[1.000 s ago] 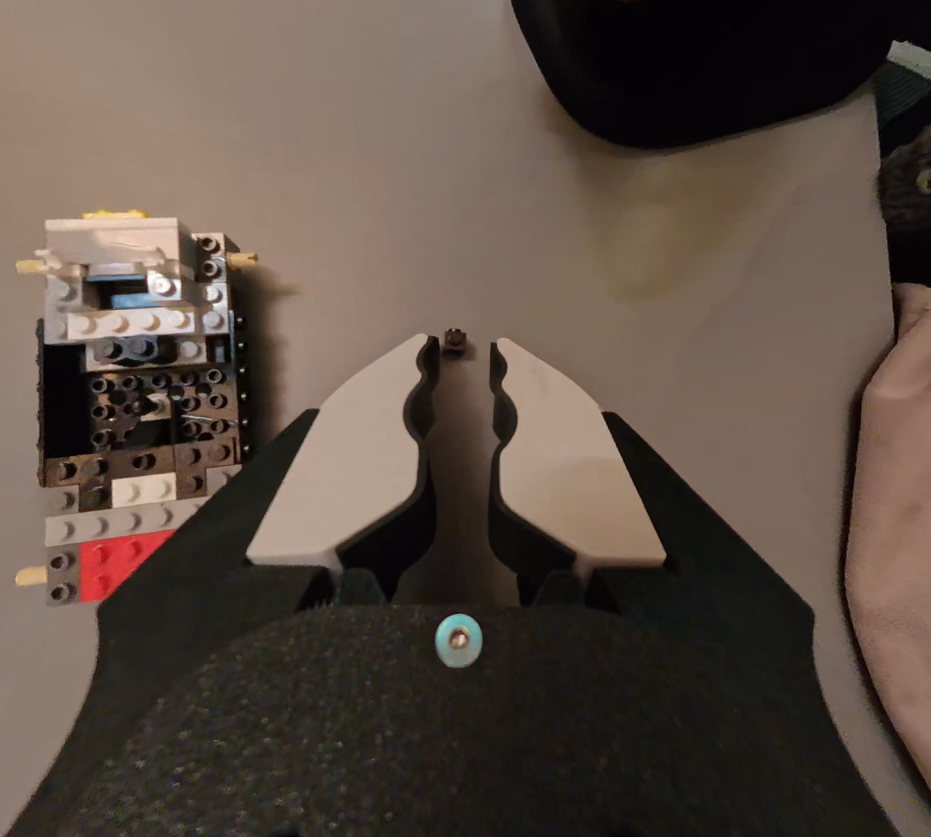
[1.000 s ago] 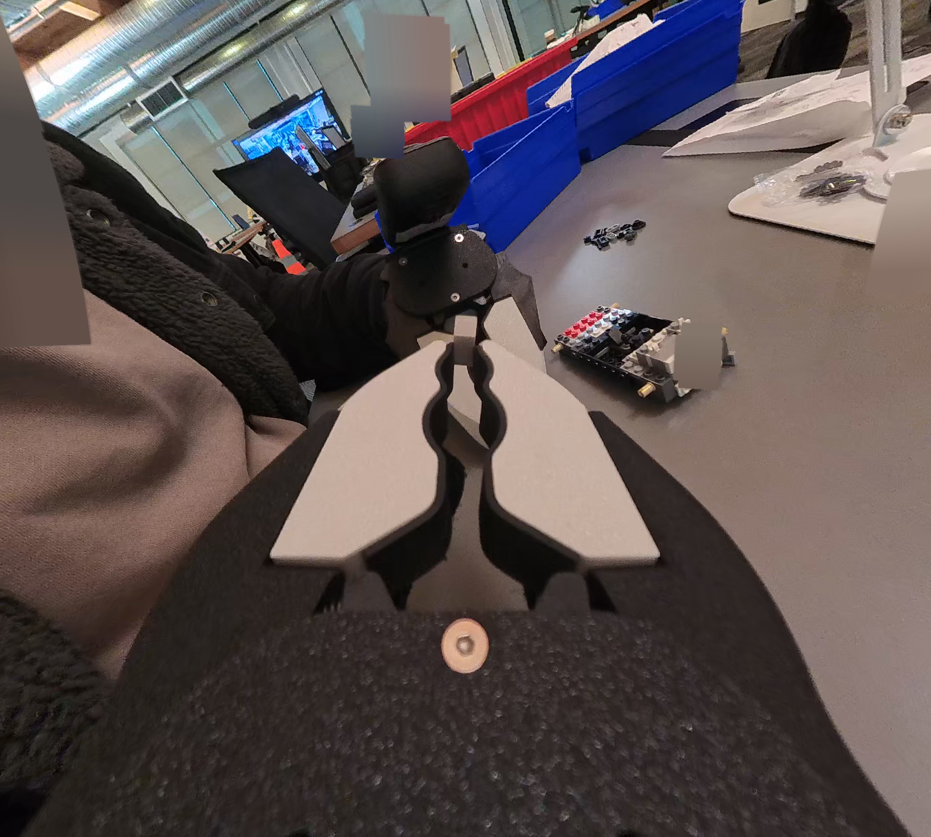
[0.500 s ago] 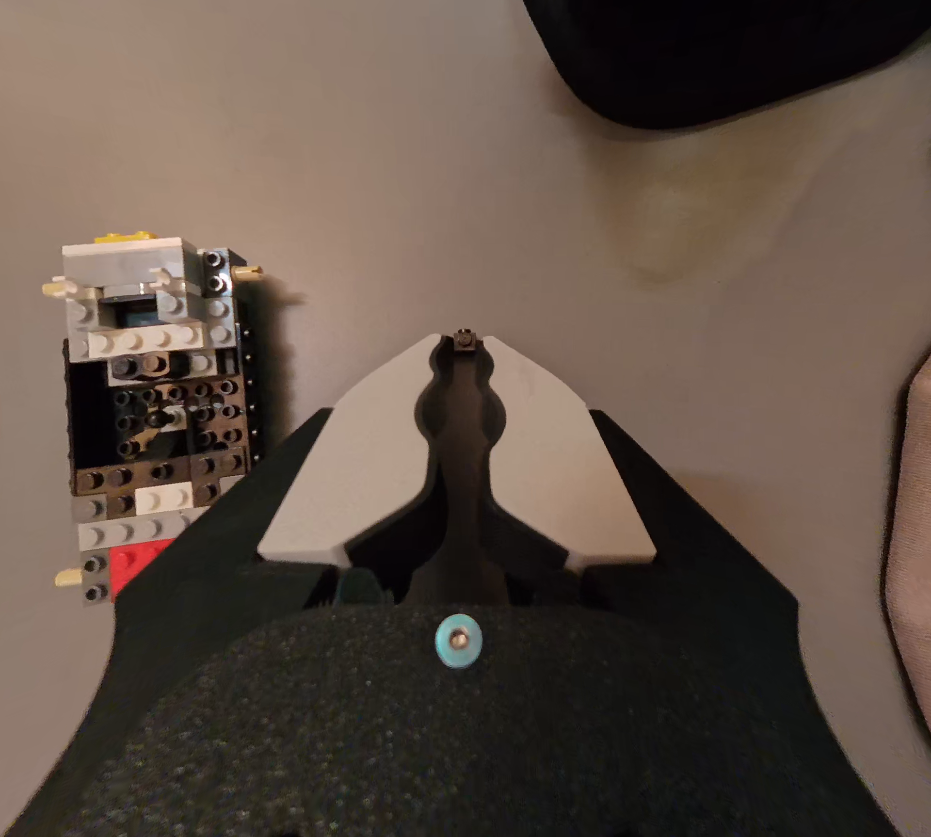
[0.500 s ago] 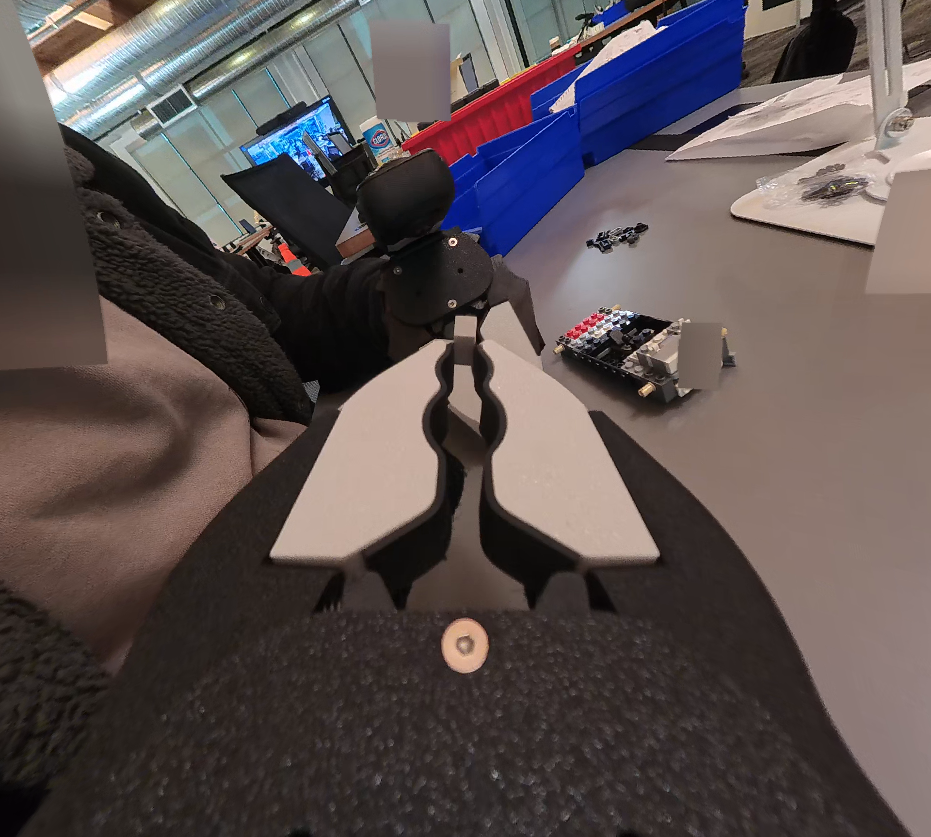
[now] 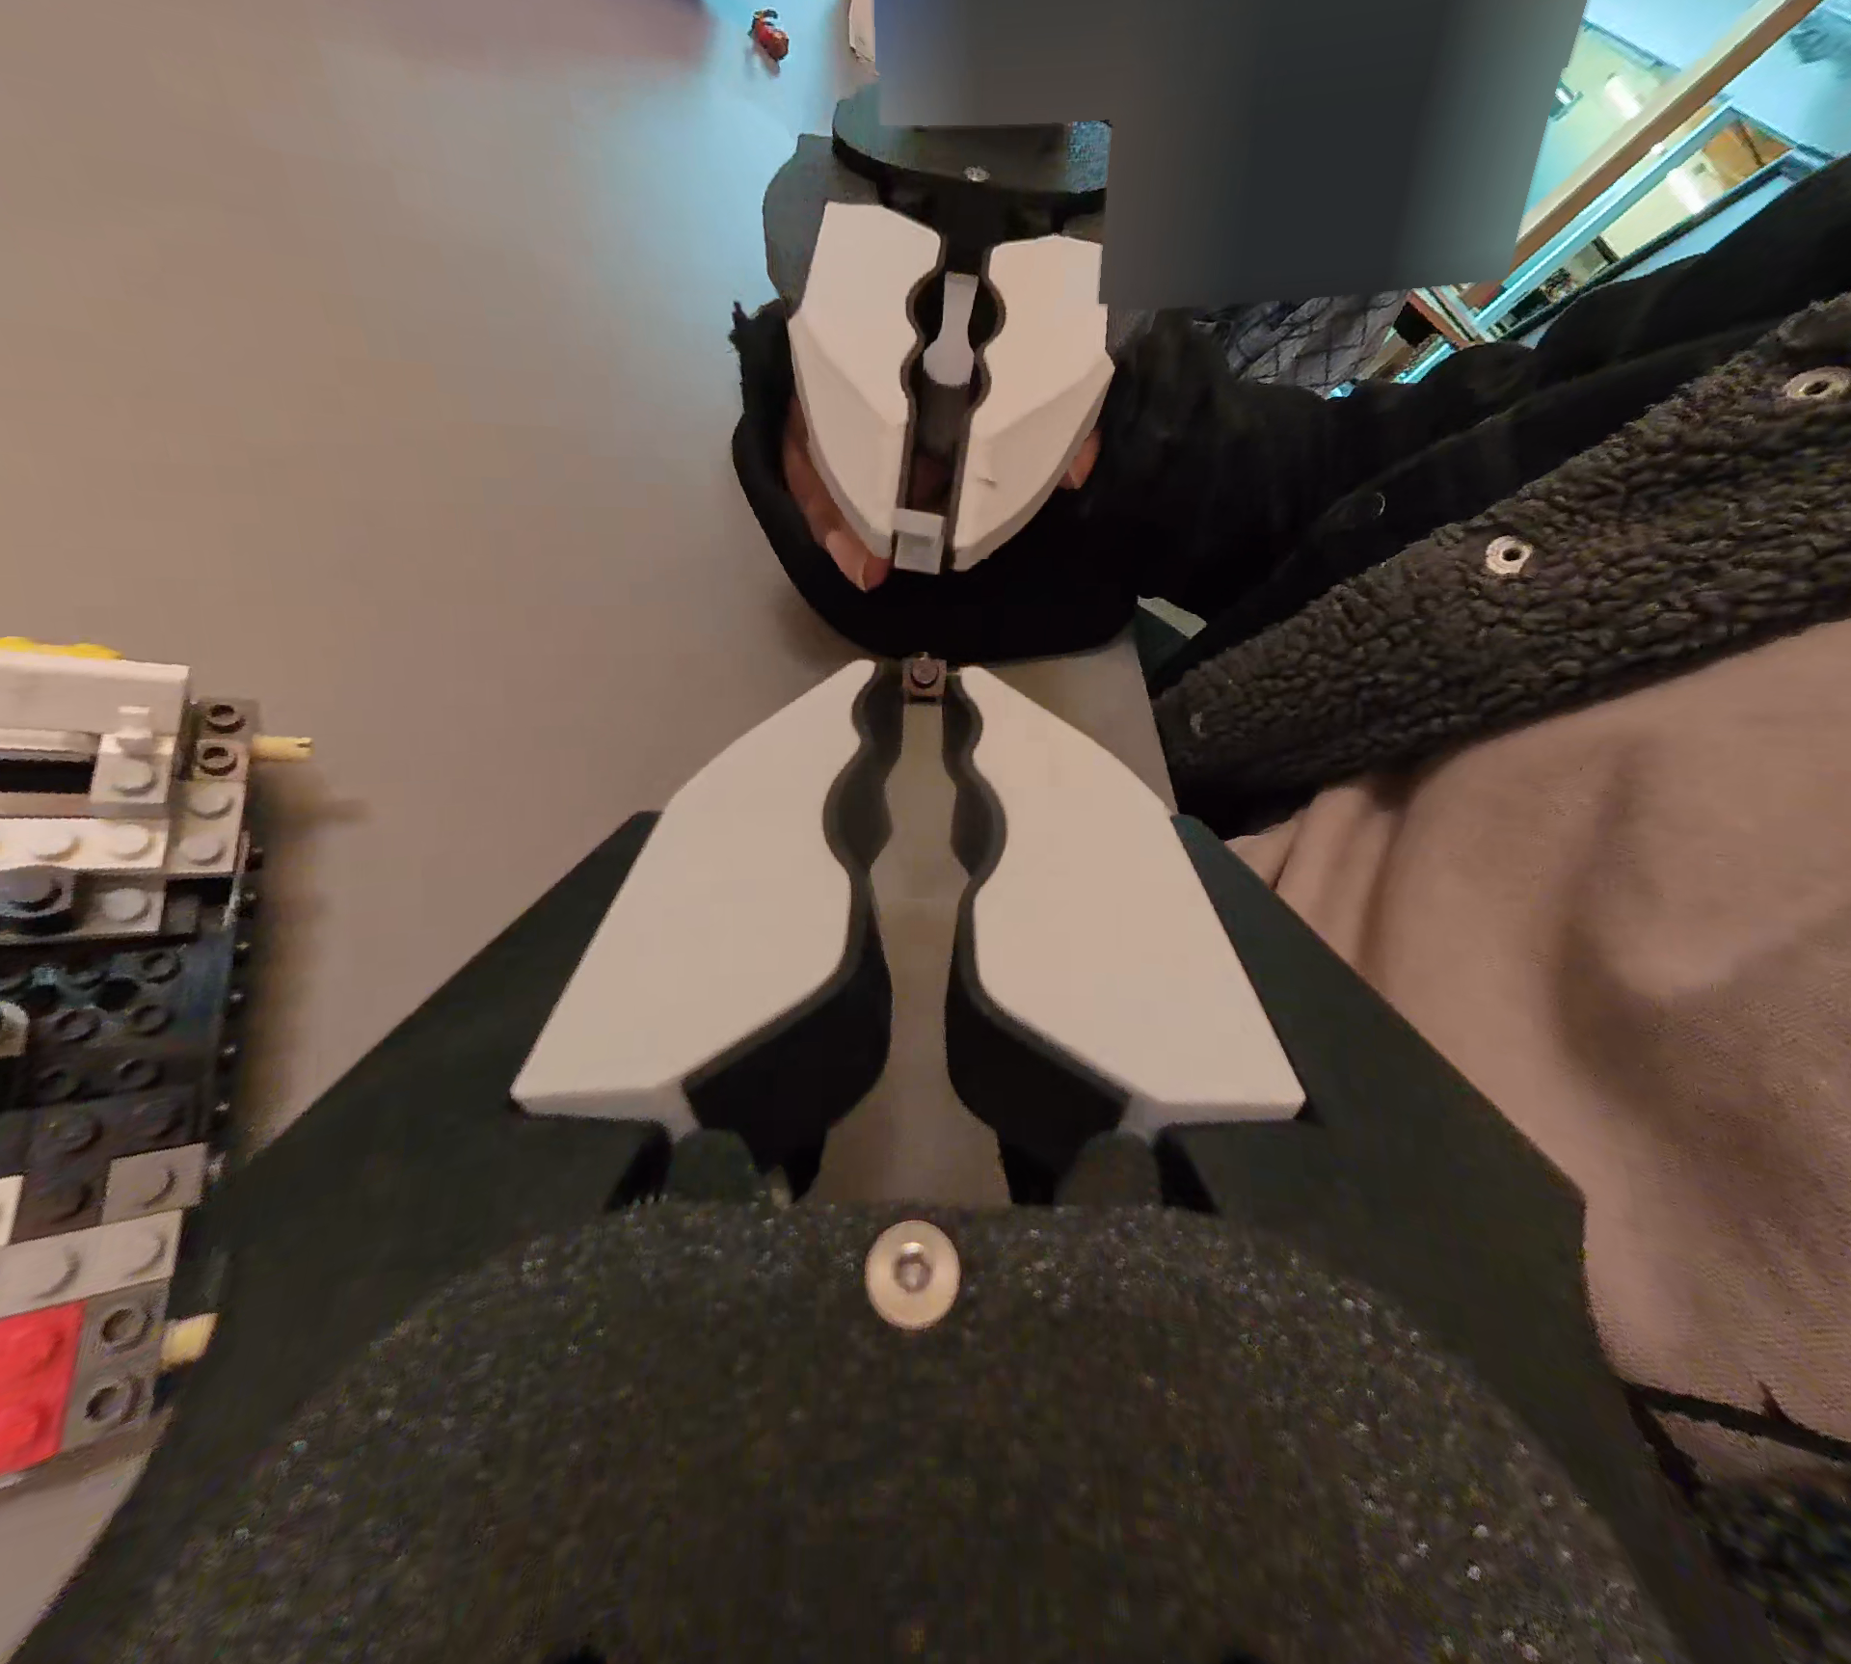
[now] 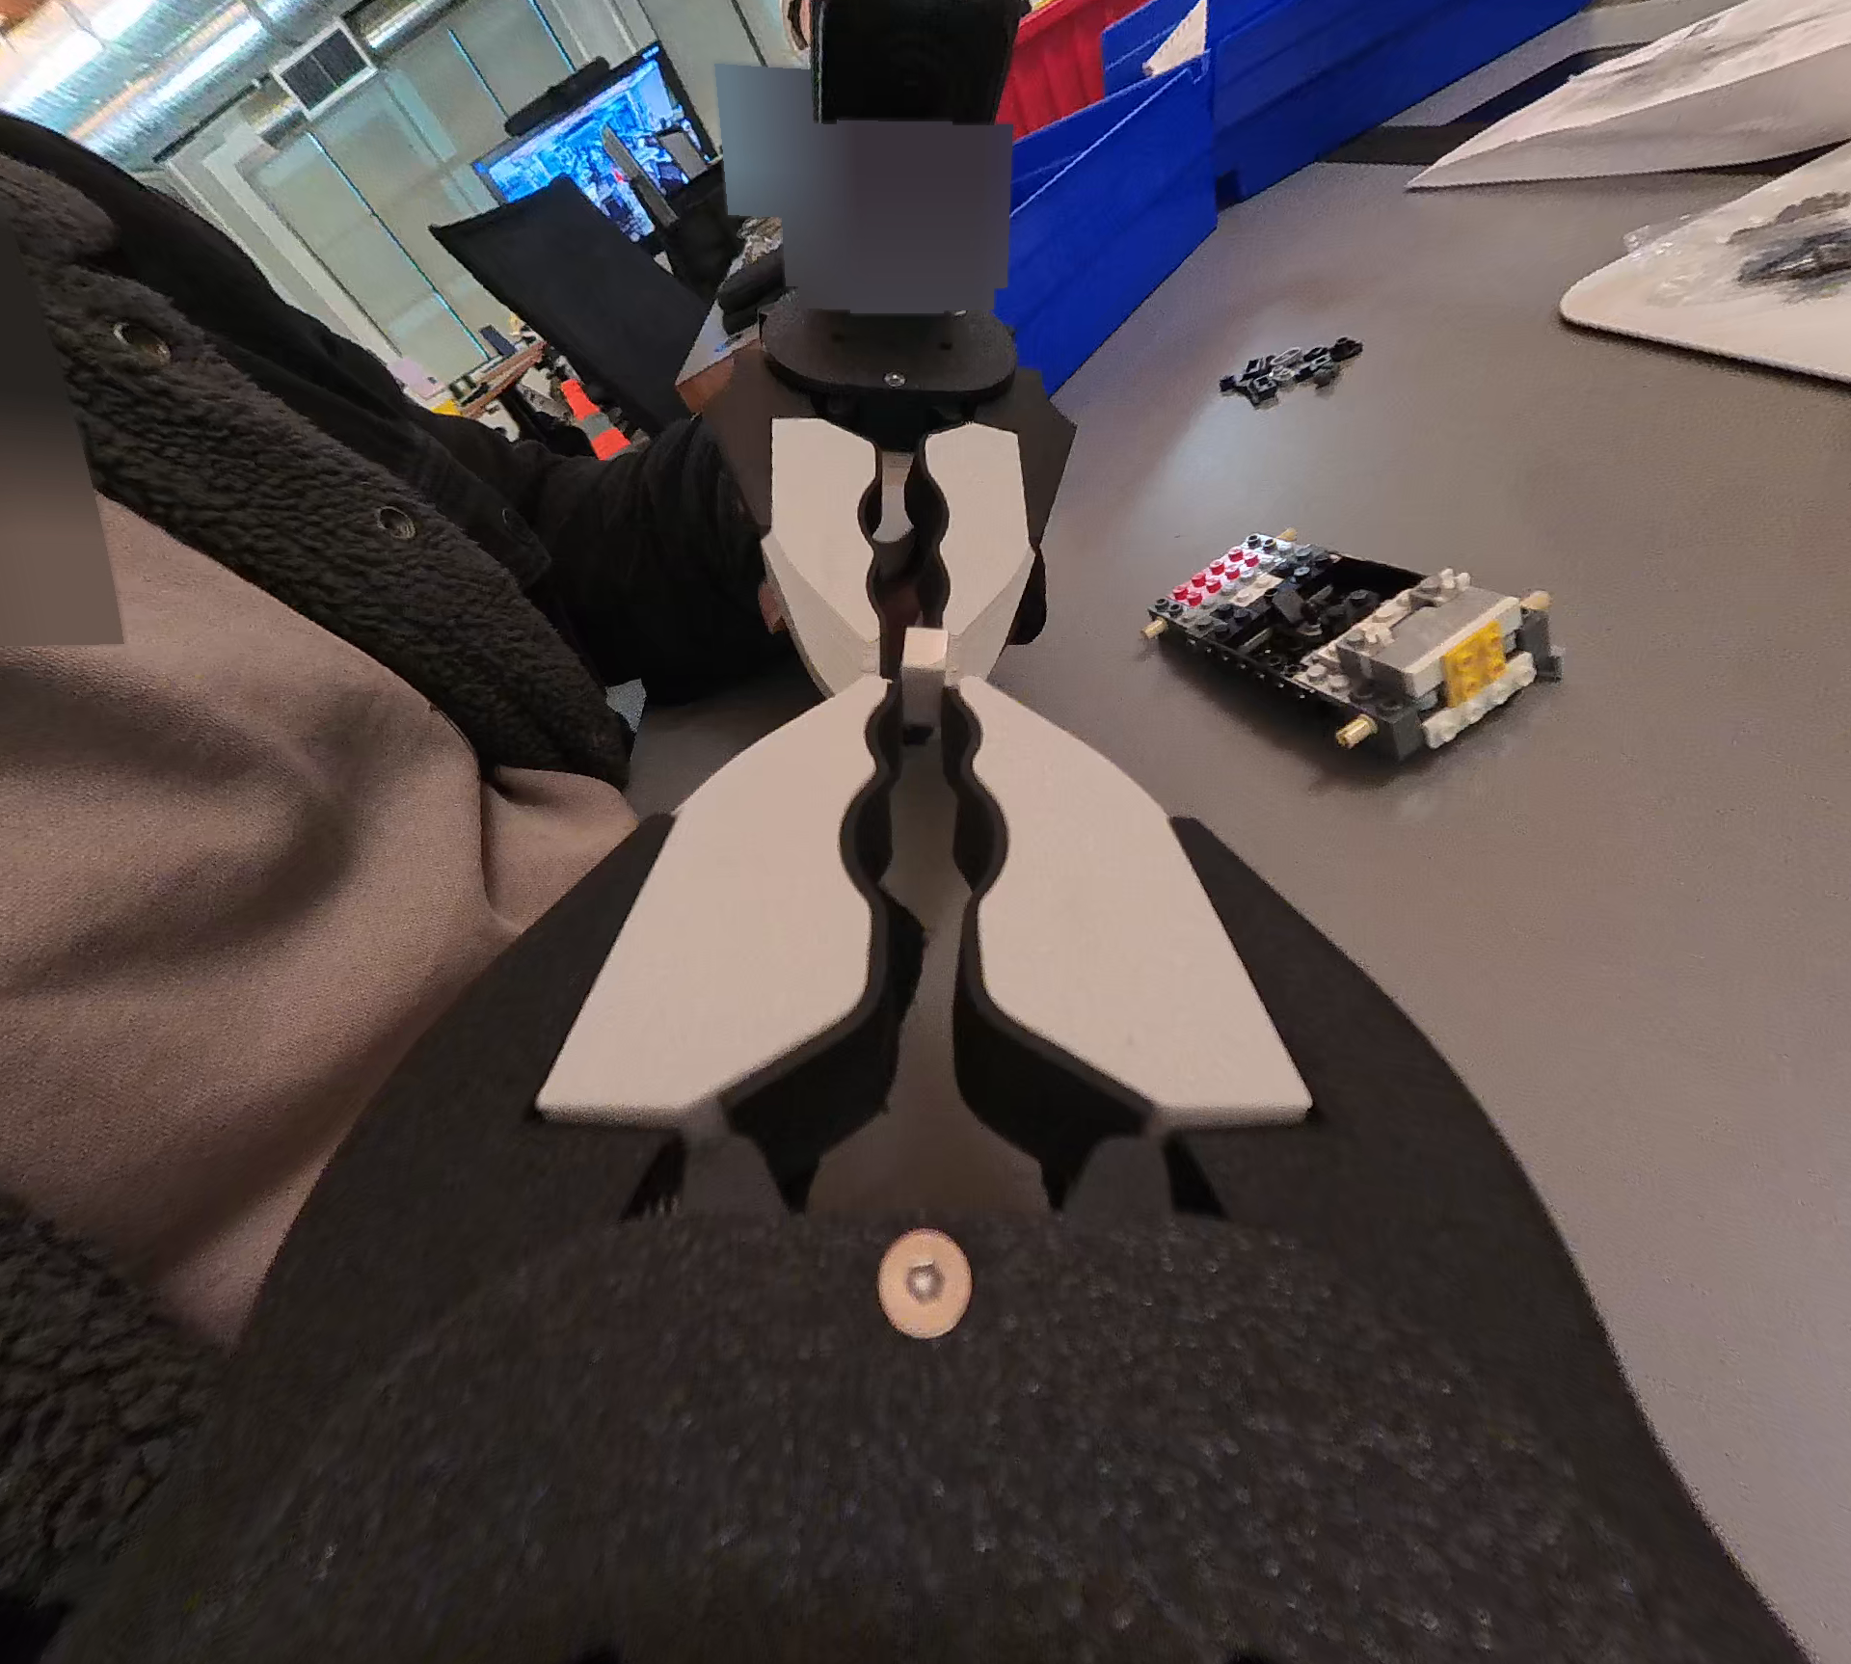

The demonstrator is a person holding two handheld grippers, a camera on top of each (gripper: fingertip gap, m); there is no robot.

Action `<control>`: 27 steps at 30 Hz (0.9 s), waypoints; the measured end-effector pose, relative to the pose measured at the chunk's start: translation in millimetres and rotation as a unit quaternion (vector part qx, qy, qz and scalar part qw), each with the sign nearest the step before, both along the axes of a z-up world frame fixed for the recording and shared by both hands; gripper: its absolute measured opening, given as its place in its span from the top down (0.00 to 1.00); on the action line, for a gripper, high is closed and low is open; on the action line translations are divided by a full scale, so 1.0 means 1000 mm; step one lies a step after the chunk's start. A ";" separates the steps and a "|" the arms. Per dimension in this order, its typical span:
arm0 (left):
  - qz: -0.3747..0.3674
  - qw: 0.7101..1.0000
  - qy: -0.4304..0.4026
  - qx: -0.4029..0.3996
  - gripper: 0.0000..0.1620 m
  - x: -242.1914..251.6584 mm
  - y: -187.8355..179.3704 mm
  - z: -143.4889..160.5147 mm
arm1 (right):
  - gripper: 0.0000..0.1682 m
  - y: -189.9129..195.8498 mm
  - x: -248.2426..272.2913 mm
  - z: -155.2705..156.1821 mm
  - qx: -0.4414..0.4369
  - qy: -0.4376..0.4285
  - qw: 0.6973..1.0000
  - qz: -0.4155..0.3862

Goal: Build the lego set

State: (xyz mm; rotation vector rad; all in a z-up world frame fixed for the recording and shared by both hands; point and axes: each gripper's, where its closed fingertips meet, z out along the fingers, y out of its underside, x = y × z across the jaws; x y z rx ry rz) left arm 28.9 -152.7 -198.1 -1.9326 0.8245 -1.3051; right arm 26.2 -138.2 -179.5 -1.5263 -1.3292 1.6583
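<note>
My left gripper [image 5: 922, 676] is shut on a tiny dark one-stud piece [image 5: 922, 680] and holds it above the grey table. My right gripper [image 6: 916, 692] is shut on a small light grey brick [image 6: 923, 652]. The two grippers face each other almost tip to tip. The right gripper shows opposite in the left wrist view [image 5: 916, 559] with the grey brick [image 5: 916, 540]. The left gripper shows in the right wrist view [image 6: 906, 649]; the dark piece is hidden there. The partly built lego model [image 6: 1352, 644] lies on the table, at the left edge of the left wrist view [image 5: 100, 915].
A person's grey shirt [image 5: 1502, 965] and black fleece jacket [image 5: 1553, 594] fill one side at the table edge. Blue bins [image 6: 1302, 63], paper sheets [image 6: 1653, 83], a white tray [image 6: 1723, 294] and a few loose dark pieces [image 6: 1287, 364] lie farther back. Left and right tips are no more than a few centimetres apart.
My left gripper closed on the tiny dark piece on the table, then lifted it and tilted up to face the right gripper. The right gripper kept hold of the grey brick and came closer.
</note>
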 end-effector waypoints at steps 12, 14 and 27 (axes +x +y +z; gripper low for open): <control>-0.001 0.999 -0.028 -0.021 0.95 0.003 -0.002 0.003 | 0.96 -0.011 -0.005 -0.006 -0.007 -0.019 0.999 0.031; 0.000 0.999 -0.041 -0.024 0.95 0.004 -0.001 0.006 | 0.96 -0.011 -0.004 -0.003 -0.019 -0.012 0.999 0.033; 0.032 0.993 -0.112 -0.014 0.95 0.006 0.005 0.022 | 0.96 -0.007 -0.003 0.009 -0.070 0.026 0.997 0.023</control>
